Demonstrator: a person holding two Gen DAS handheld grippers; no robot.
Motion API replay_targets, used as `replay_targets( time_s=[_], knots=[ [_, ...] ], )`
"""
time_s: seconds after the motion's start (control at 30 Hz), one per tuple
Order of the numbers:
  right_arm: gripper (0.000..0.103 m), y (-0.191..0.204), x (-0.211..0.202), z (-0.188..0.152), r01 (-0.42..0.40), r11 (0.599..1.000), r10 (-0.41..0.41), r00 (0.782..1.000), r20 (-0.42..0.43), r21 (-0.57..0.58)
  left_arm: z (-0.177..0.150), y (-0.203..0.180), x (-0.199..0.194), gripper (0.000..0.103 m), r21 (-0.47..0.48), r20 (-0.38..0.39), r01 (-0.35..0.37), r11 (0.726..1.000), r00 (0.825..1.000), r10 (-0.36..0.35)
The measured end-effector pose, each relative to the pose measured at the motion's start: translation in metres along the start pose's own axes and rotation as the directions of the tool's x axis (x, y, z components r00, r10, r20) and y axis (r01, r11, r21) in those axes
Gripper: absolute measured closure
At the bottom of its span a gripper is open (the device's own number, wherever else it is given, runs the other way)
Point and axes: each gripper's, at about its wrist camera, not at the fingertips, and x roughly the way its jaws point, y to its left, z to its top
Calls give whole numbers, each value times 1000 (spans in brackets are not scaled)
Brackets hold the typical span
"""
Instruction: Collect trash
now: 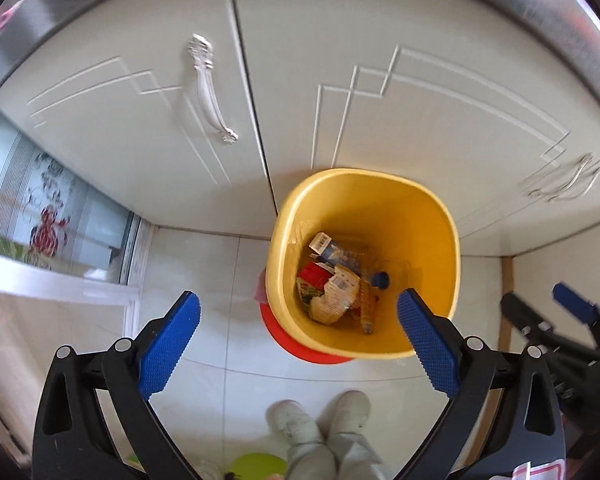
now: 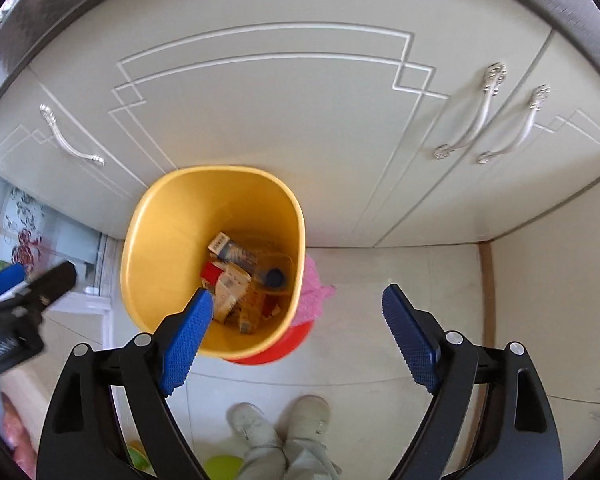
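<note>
The yellow bin (image 1: 364, 264) stands on the floor (image 1: 220, 272), just in front of the white cabinet doors (image 1: 140, 128), and partly over a red round thing (image 1: 296, 348) that shows under its near edge. The trash (image 1: 336, 280) is already at the bottom of the bin: crumpled wrappers, a small box with a barcode, and what looks like a clear bottle with a blue cap. A pink cloth (image 2: 312, 292) lies just beside the bin, on its right side.

The left claw (image 1: 298, 324) is wide open and holds nothing; it hangs above the near rim of the bin. The right claw (image 2: 298, 312) is also wide open and empty, above the near right edge of the bin.

The risk I see is the bin itself. It seems to sit on the red thing, so it may not be stable, and a claw that touches the rim could tip it and spill the trash on the floor. Also the two claws are near each other and could collide.
</note>
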Motion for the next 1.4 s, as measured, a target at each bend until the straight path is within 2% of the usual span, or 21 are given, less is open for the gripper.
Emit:
replay_targets(
  time_s=[0.47,0.9,1.4],
  knots=[
    [16,3,-70,-8,-5,1000,6,999,42,-23,-10,6,-65,5,-54,20,0,999,1000,1],
    [16,11,-84,0,-23,998,26,998,63,-56,-6,2,-84,5,-41,23,-11,999,1000,12],
    [16,14,-91,-2,-36,997,39,997,60,-63,-8,4,-87,5,-55,20,-10,998,1000,11]
  ],
)
